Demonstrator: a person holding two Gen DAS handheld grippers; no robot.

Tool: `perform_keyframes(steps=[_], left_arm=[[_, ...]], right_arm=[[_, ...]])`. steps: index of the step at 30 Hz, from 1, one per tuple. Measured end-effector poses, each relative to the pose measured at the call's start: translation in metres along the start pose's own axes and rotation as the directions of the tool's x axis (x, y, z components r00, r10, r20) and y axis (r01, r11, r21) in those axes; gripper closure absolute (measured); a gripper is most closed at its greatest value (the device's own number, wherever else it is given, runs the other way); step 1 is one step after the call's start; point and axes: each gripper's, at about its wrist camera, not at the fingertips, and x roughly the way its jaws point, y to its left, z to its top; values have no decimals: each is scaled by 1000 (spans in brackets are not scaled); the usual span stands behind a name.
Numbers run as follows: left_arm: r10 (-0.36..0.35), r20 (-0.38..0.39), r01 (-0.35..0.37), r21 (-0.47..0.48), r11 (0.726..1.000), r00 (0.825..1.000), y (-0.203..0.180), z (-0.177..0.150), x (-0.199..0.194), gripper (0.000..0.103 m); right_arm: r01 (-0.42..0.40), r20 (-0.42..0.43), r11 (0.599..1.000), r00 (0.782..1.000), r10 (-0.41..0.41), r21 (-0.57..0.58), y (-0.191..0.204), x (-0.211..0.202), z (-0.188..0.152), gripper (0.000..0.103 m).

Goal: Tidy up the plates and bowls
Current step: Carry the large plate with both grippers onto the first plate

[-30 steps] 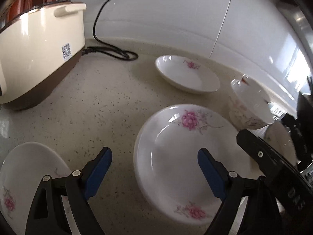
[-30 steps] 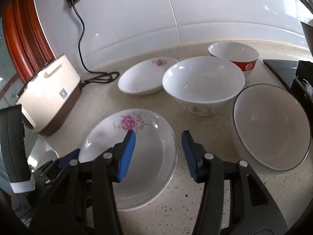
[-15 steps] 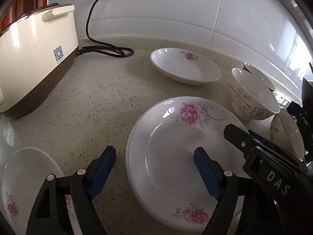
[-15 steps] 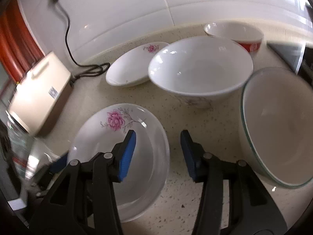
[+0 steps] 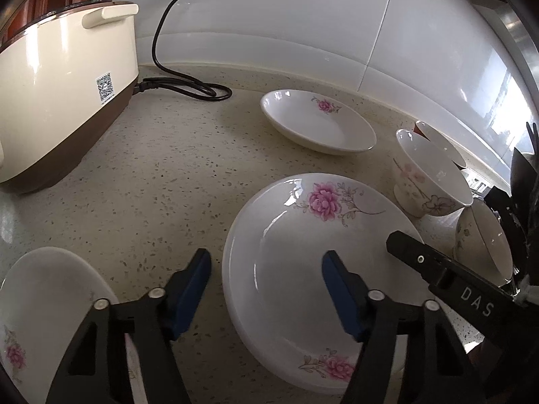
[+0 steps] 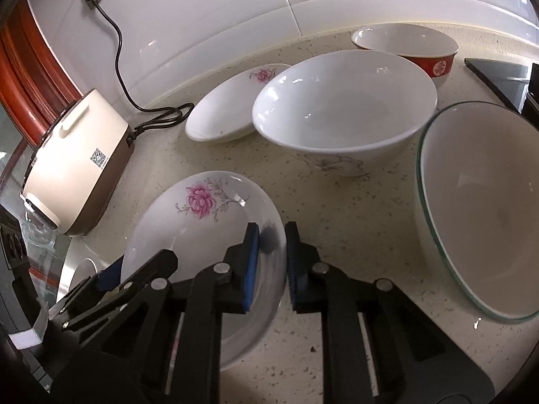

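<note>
A large white plate with pink flowers [image 5: 303,252] [image 6: 202,235] lies on the speckled counter between both grippers. My left gripper [image 5: 266,289] straddles its left rim, one blue pad outside on the counter and one inside the plate. Its jaws are closing, and neither pad touches the rim. My right gripper [image 6: 273,259] has its jaws closing onto the plate's right rim, with a pad pressed to each side. In the left wrist view a black finger of the right gripper [image 5: 438,269] reaches over the plate's right edge.
A smaller flowered plate [image 5: 320,124] lies near the wall. A white bowl [image 6: 343,114], a red bowl [image 6: 407,43] and a green-rimmed bowl [image 6: 478,202] stand to the right. Another plate [image 5: 43,303] and a cream appliance [image 5: 60,94] with a black cord [image 5: 188,84] are on the left.
The right jaws have narrowed from well apart to a tight gap around the big plate's right rim. The left jaws have drawn closer together. The right gripper came in lower over the plate.
</note>
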Motion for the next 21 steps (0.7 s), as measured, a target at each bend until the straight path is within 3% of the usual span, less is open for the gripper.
perform_keyframes(steps=[3, 7, 21], left_arm=[[-4, 0, 4, 11, 1000, 1000, -2, 0, 0, 51], [7, 2, -7, 7, 1000, 1000, -2, -1, -1, 57], [40, 16, -40, -7, 999, 999, 1, 0, -4, 63]], right_arm=[[5, 2, 1000, 1000, -5, -7, 0, -1, -1, 85], [6, 3, 1000, 1000, -6, -8, 0, 0, 0, 85], [-42, -5, 999, 999, 42, 24, -6, -1, 0, 86]])
